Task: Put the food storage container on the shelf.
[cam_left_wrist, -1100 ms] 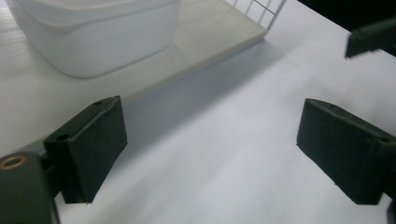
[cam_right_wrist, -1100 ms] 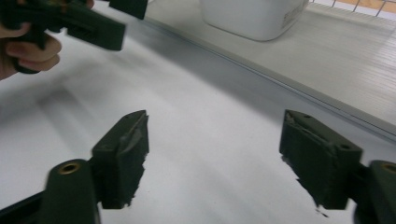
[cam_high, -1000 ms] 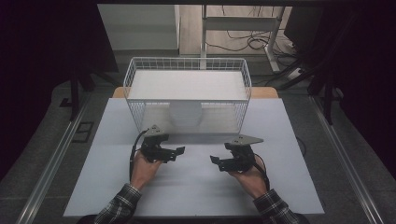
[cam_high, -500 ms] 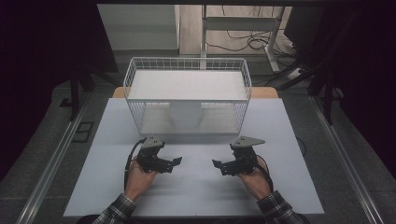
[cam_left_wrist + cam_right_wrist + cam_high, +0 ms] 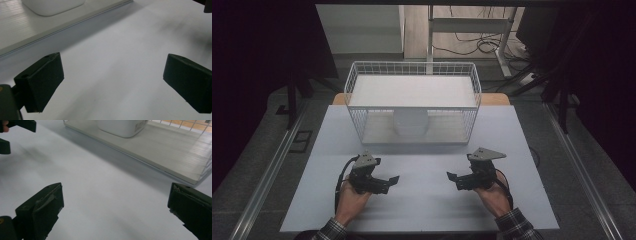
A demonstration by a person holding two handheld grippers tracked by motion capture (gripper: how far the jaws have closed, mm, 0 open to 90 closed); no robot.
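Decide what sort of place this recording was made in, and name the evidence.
Probably a lab or workshop bench for recording demonstrations: a white-covered table, a hand-held gripper in each hand, dark curtains and loose floor cables.

The white container (image 5: pixel 53 5) is cut off by the frame's top.

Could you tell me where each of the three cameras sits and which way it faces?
High view: above the person's side of the table, looking forward and down at the wire basket; both forearms, the left gripper and the right gripper show.
Left gripper view: rides the left gripper, facing the basket's base; both black jaws stand open.
Right gripper view: rides the right gripper, likewise; jaws open, nothing between, having just opened.
Shared: both gripper views show the white container in the basket.
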